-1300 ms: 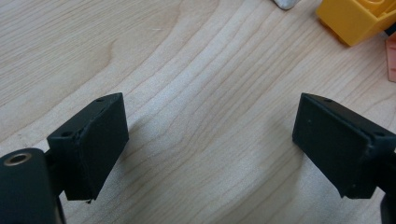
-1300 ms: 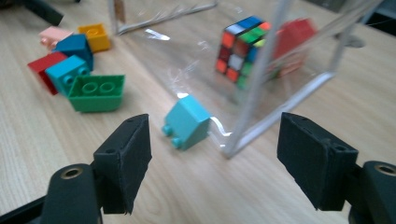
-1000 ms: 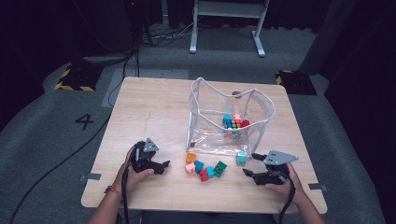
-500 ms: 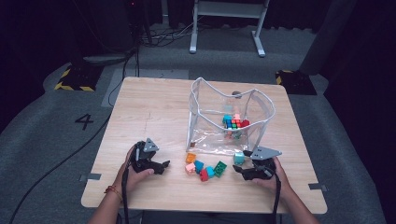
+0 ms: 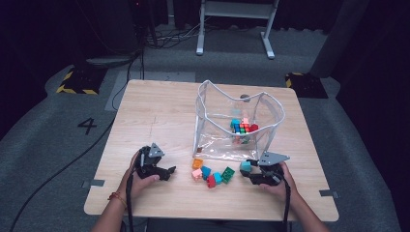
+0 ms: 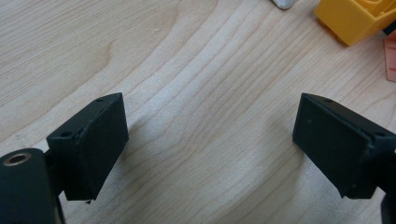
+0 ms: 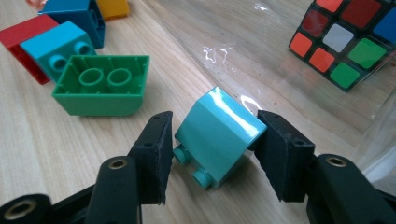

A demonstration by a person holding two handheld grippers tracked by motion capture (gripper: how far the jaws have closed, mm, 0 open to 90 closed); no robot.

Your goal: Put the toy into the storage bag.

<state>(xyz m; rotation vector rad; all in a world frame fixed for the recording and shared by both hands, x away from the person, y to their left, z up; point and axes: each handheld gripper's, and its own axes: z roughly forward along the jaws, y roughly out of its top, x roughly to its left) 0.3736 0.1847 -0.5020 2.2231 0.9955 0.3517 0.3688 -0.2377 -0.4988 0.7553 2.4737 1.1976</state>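
A teal toy brick (image 7: pixel 217 135) is clamped between the jaws of the right gripper (image 7: pixel 212 149), which have just been closing onto it; both black pads are pressed against its sides, and its two studs are turned toward the table. In the high view the same brick (image 5: pixel 245 166) is seen at the tip of the right gripper (image 5: pixel 251 175), near the front right of the wooden table (image 5: pixel 159 116), just in front of the clear plastic bag (image 5: pixel 212 145). The bag is stood open, edged with a white cord, and a Rubik's cube (image 5: pixel 240 127) is lodged inside it; through the clear wall the cube (image 7: pixel 355 37) is also seen from the right gripper view.

Just left of the held brick a green brick (image 7: pixel 100 84) is lain upside down with its hollow underside shown. Beyond it a second teal brick (image 7: pixel 56 49), a red brick (image 7: pixel 21 35), a blue brick (image 7: pixel 77 14) and an orange-yellow brick (image 7: pixel 114 7) are clustered, touching or nearly so.

The left gripper (image 5: pixel 164 173) is held low over the table, well apart from the bag, its jaws spread wide over bare wood with nothing between them. An orange-yellow brick (image 6: pixel 355 18) is seen beyond its jaws.
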